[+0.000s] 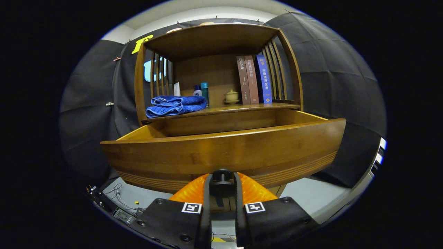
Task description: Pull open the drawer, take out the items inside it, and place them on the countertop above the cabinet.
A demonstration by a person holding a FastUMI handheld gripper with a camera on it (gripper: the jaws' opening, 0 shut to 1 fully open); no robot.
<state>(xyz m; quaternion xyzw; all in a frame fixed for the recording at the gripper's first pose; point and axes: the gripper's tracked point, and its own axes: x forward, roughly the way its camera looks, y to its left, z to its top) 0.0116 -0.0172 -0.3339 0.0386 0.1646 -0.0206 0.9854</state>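
A wooden cabinet with a curved top and slatted sides stands before a black cloth wall. Its wide brown wooden drawer is pulled out toward the camera, and its curved front panel spans much of the view. The inside of the drawer is mostly hidden behind that front panel; only the upper parts of its inner walls show, so what lies in it cannot be told.

At the bottom of the view, the gripper has its two fingers drawn close together, clamped on the small round dark knob at the lower middle of the drawer front. Both fingers press against the knob's sides.

Above the drawer, on the wooden countertop, a folded blue towel lies toward the left. Behind it stand a small white bottle with a blue top and a teal bottle. A small cream lidded pot on a saucer sits near the middle. To its right, two brown books and a blue book stand upright against the slatted side.
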